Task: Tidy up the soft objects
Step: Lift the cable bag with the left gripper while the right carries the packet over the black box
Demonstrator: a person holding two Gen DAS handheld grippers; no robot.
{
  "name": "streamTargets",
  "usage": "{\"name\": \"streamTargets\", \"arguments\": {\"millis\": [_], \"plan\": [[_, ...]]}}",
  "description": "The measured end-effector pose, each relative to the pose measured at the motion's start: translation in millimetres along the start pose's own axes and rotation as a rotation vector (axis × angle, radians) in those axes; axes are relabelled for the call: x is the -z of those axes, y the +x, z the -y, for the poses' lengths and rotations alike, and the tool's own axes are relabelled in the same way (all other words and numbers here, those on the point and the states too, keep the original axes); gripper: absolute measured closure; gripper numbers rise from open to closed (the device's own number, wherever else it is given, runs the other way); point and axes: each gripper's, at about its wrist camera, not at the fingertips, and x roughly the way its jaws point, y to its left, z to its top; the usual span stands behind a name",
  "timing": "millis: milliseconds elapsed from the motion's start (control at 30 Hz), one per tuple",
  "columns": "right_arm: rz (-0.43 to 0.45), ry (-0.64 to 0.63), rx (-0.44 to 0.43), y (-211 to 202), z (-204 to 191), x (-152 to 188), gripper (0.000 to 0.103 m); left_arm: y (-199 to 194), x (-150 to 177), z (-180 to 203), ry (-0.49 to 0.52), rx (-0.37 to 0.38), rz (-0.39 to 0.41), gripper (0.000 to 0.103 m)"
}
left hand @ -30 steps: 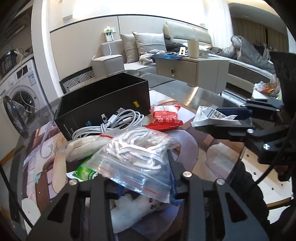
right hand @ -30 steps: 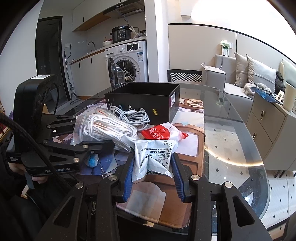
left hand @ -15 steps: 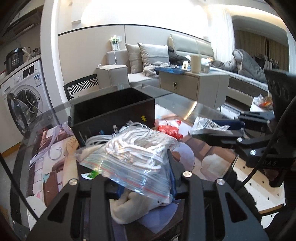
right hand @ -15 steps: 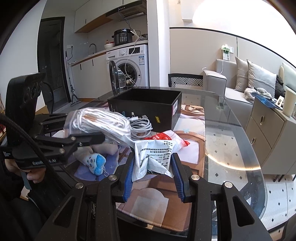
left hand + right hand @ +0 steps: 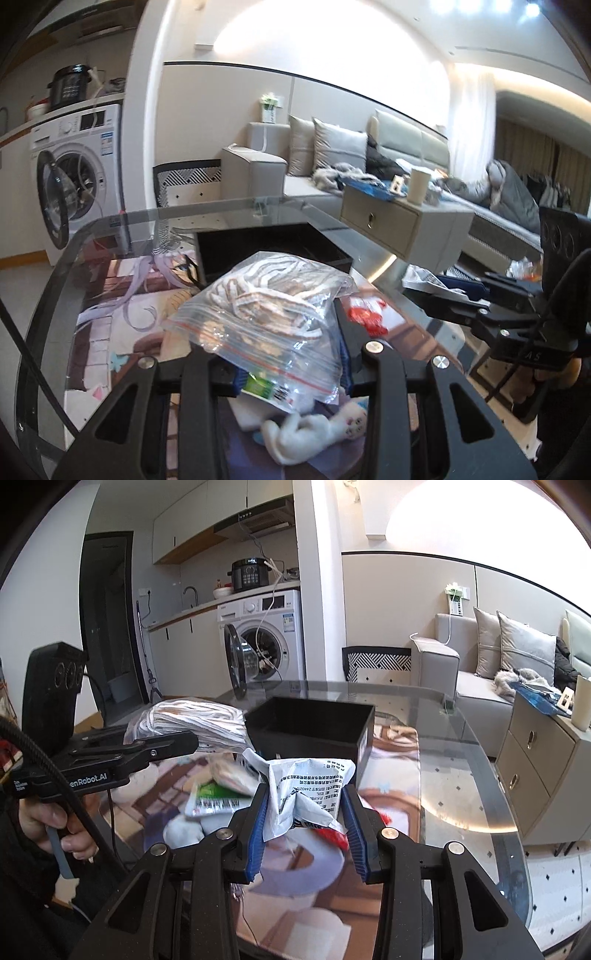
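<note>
Holding a clear zip bag of coiled white cord (image 5: 280, 314), the left claw (image 5: 286, 354) is clenched on it at the bottom centre of the left wrist view; the bag hangs clear of the counter. Against the frame a second ago, the bag sits higher, and the loose grey cables and red packet that lay just behind it then are now mostly hidden or lower in frame. The black box (image 5: 273, 247) has shifted from left of centre to dead centre. A white plush toy (image 5: 314, 432) shows below the bag, lower centre.

Right claw (image 5: 304, 819), bottom centre of the right wrist view, is clenched on a crumpled white printed pouch (image 5: 306, 794); grip unchanged from the earlier frame, pouch higher against the box (image 5: 314, 727). Left of it lie a green-and-white packet (image 5: 214, 801), blurred, and a red packet (image 5: 332, 834) under the pouch.

Surface: oval glass counter (image 5: 461, 775) over a patterned mat (image 5: 122, 306). Farther back: washing machine (image 5: 266, 635), door open, with a black cooker (image 5: 251, 574) on top, upper centre; grey sofa (image 5: 480, 664) with cushions, right; drawer cabinet (image 5: 535, 760), far right.

Writing: "enRobot.AI" on the left claw's side arm (image 5: 92, 779); small print on the pouch, not legible.
</note>
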Motion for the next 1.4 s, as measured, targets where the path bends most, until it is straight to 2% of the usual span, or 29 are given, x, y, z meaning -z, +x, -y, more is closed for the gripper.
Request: {"name": "streamTargets", "arguments": {"millis": [433, 733, 1400], "plan": [[0.052, -0.001, 0.017, 6.8, 2.7, -45.1, 0.065, 7.1, -29.3, -29.9, -0.026, -0.074, 0.066, 0.067], [0.071, 0.002, 0.032, 18.2, 17.4, -73.7, 0.065, 21.8, -44.4, -43.7, -0.012, -0.109, 0.073, 0.067], [-0.026, 0.001, 0.012, 103.7, 28.2, -88.9, 0.065, 85.7, -46.2, -48.2, -0.081, -0.12, 0.009, 0.066]]}}
